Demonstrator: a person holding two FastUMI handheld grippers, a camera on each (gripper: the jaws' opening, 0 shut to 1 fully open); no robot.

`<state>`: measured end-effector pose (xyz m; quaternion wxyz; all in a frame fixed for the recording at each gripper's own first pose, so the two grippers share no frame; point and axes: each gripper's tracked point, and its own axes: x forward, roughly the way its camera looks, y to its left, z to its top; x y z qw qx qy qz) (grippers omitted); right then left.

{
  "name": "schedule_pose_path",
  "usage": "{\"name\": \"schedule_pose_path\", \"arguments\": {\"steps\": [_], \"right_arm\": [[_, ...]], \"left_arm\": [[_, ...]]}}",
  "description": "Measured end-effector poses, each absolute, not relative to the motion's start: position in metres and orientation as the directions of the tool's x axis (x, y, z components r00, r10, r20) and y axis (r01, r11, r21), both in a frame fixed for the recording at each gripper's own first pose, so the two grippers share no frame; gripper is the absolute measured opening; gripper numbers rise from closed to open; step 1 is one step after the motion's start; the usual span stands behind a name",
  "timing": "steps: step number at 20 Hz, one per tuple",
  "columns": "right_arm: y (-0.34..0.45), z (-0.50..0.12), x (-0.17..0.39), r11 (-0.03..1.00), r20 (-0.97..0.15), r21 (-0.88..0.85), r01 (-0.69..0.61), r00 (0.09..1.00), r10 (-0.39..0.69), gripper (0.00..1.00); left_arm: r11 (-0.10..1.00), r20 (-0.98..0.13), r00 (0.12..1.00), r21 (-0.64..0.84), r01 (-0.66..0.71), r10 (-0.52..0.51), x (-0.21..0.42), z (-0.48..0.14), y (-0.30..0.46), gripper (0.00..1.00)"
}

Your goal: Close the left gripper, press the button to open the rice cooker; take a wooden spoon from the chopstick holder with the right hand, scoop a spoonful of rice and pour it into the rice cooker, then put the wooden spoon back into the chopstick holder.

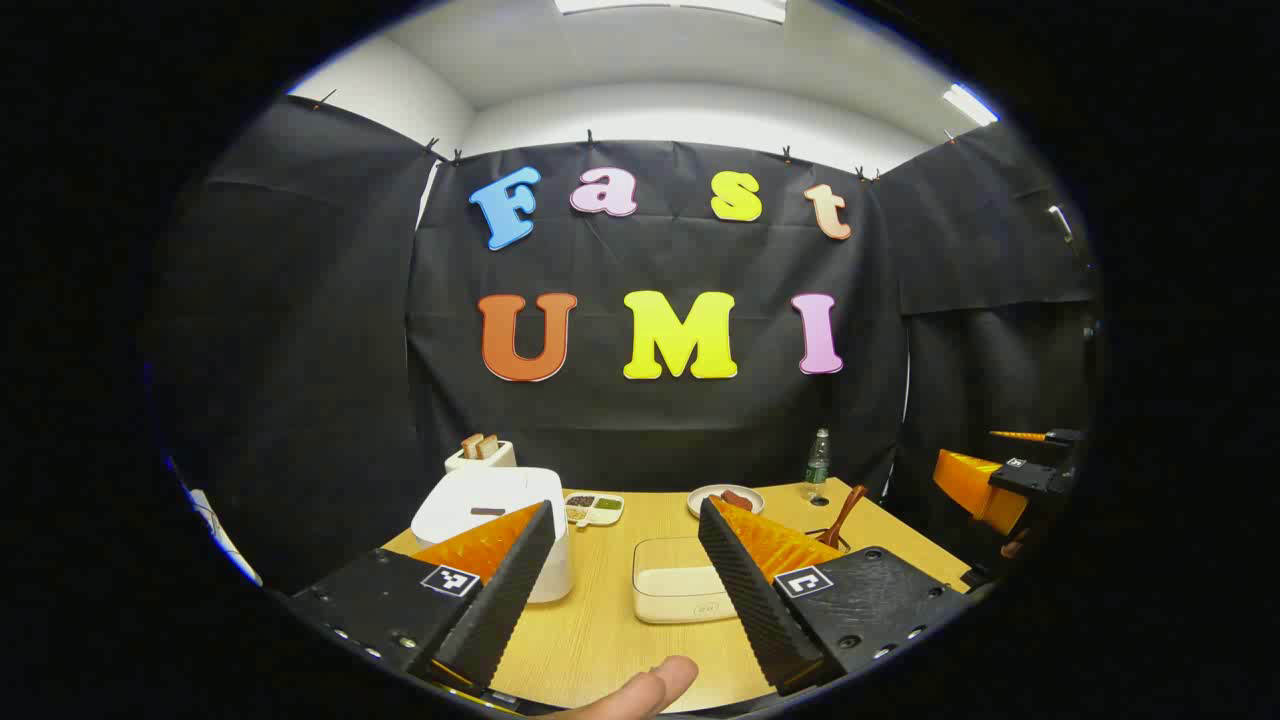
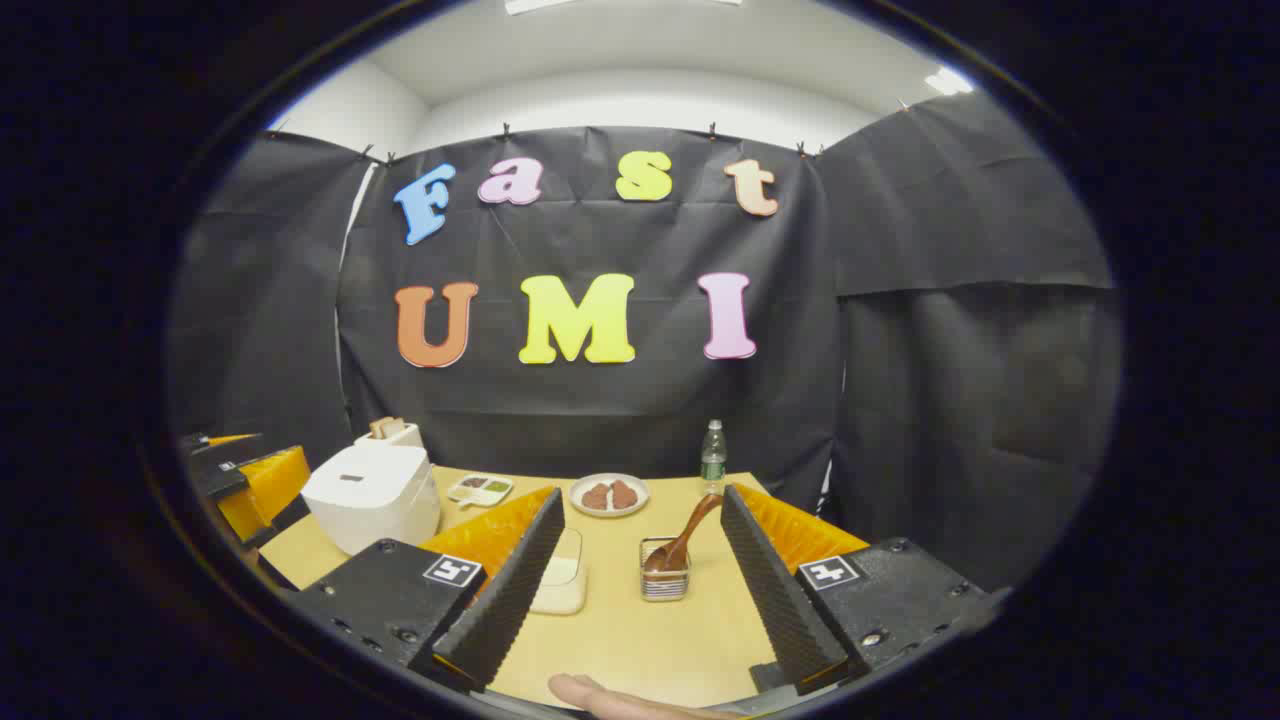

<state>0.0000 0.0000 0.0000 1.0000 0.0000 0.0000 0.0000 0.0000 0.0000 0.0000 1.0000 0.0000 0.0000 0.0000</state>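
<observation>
In the left gripper view the left gripper point(image 1: 625, 570) sits at the bottom of the frame with its fingers spread wide and nothing between them, above a wooden table point(image 1: 590, 640). The white rice cooker point(image 1: 495, 525), lid down, stands at lower left behind the left finger. A shallow cream box point(image 1: 675, 590) lies at lower centre between the fingers. The wooden spoon point(image 1: 842, 517) leans up from right of the right finger. A fingertip point(image 1: 640, 690) shows at the bottom edge. The other gripper point(image 1: 1010, 480) shows at the right edge; I cannot tell its state there

In the right gripper view the right gripper point(image 2: 640, 570) is also spread apart and empty. The wooden spoon point(image 2: 685, 535) stands tilted in the wire chopstick holder point(image 2: 664, 580) at lower centre, between the fingers. The rice cooker point(image 2: 372, 495) is at lower left, a plate point(image 2: 608, 495) and a bottle point(image 2: 712, 455) farther back near the cloth wall
</observation>
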Motion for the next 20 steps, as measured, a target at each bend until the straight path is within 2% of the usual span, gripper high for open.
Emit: {"name": "schedule_pose_path", "arguments": {"steps": [11,20], "right_arm": [[-0.019,-0.007,0.022,1.0,0.008,0.016,-0.014,1.0,0.014,1.0],[-0.013,0.001,0.019,1.0,0.039,-0.006,-0.007,0.999,0.007,1.0]], "left_arm": [[1.0,-0.012,1.0,-0.012,-0.006,0.005,0.002,-0.008,-0.003,0.92],[1.0,-0.018,1.0,-0.014,-0.01,0.01,0.008,-0.015,0.013,0.92]]}}
